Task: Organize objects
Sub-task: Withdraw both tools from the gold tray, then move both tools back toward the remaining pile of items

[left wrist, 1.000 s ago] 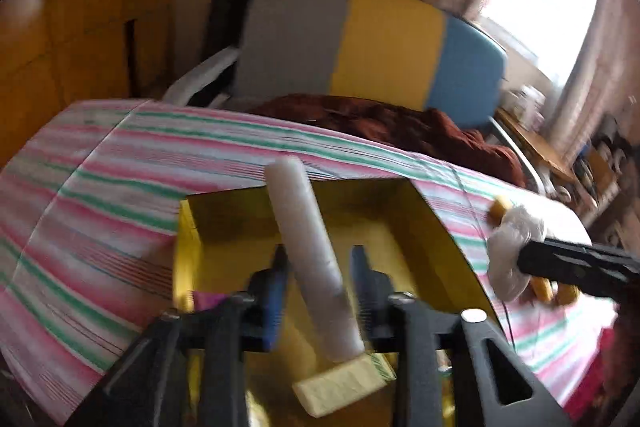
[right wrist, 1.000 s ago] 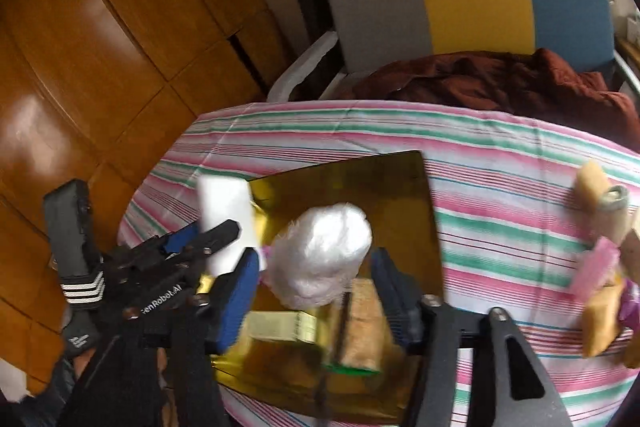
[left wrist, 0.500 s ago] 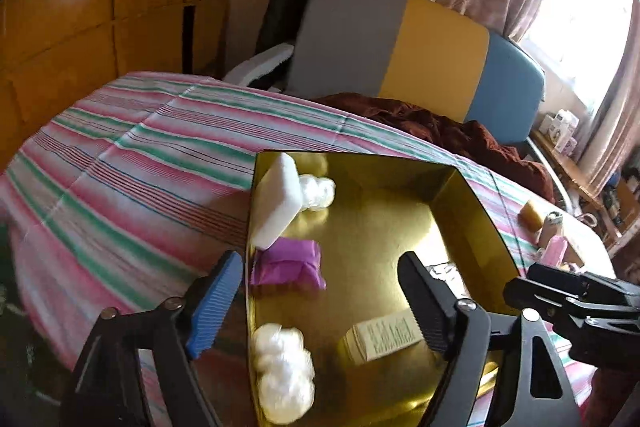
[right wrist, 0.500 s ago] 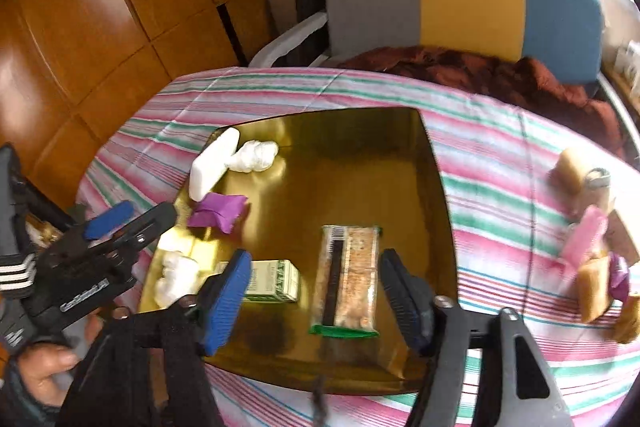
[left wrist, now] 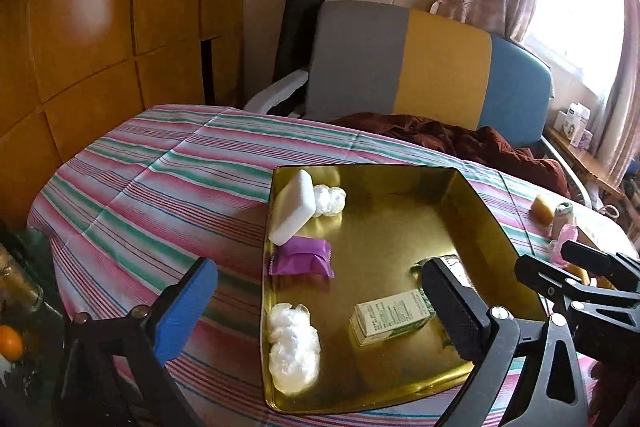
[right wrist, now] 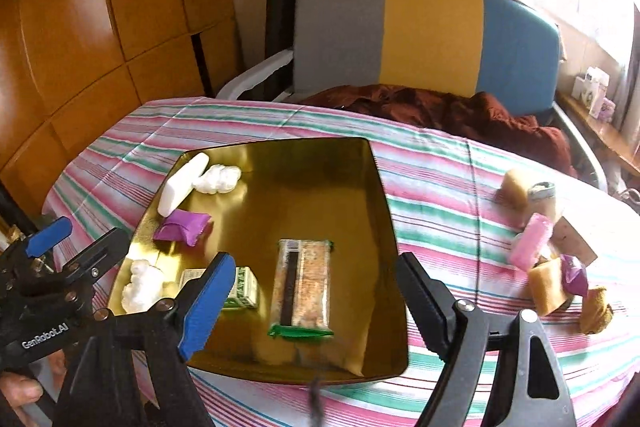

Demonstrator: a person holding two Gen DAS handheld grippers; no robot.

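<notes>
The fingers [left wrist: 452,311] of the left gripper [left wrist: 320,311] stand wide and empty, having just been opening, over the near left part of the gold tray [left wrist: 472,203]. The right gripper [right wrist: 316,311] has also just been opening; its fingers [right wrist: 206,297] are apart with nothing between them, above the tray's near edge. In the tray lie a white bar [left wrist: 291,213], two white wads [left wrist: 329,199] [left wrist: 293,347], a purple packet [left wrist: 302,262], a small green-and-cream box [left wrist: 390,317] and a snack bar [right wrist: 303,291]. More small things [right wrist: 552,259] sit clustered on the striped tabletop [left wrist: 160,195], right of the tray.
</notes>
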